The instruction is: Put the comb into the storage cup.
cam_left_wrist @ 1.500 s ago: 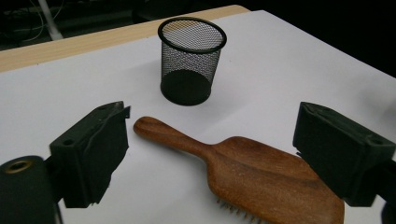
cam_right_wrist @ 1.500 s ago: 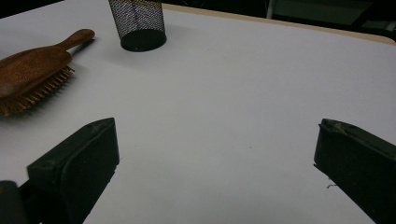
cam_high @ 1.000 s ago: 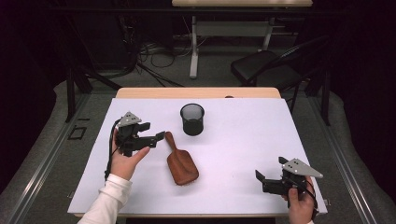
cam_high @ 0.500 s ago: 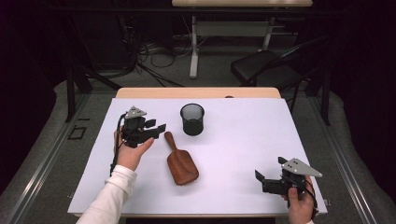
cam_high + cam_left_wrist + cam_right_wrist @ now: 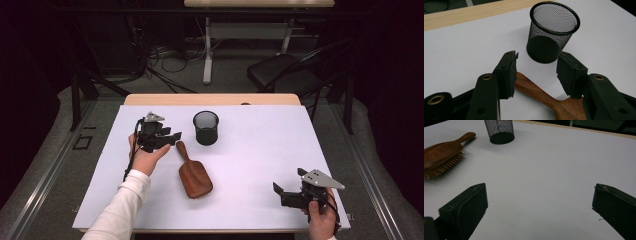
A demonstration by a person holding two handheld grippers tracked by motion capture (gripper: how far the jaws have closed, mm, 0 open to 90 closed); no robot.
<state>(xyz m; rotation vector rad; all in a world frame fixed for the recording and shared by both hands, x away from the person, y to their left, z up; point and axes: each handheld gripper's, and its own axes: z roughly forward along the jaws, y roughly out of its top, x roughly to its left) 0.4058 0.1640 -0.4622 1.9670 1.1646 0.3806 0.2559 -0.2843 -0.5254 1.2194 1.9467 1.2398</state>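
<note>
So the job looks like getting the wooden hairbrush (image 5: pixel 194 175) into the mesh pen cup (image 5: pixel 206 127), and it's barely started. The brush is lying flat around the middle of the surface (image 5: pixel 260 150), bristles down, handle pointing toward the far left where the cup stands upright near the far edge. The two are close but not touching.

The left hand-held gripper (image 5: pixel 172 136) is hovering right at the handle tip. Its jaws have just been closing to about half width, and from the left gripper view the handle (image 5: pixel 534 90) sits under the gap, but the pads (image 5: pixel 510 72) aren't pressing on it as far as I can tell. So: no grasp yet, no lift, nothing in the cup.

The right hand-held gripper (image 5: pixel 281 192) is parked by the near right corner, jaws spread wide, holding nothing.

The surface is a plain white sheet over a light wood top. Room's dark, with cables on the floor, a black chair (image 5: pixel 287 75) and another table's legs behind.
</note>
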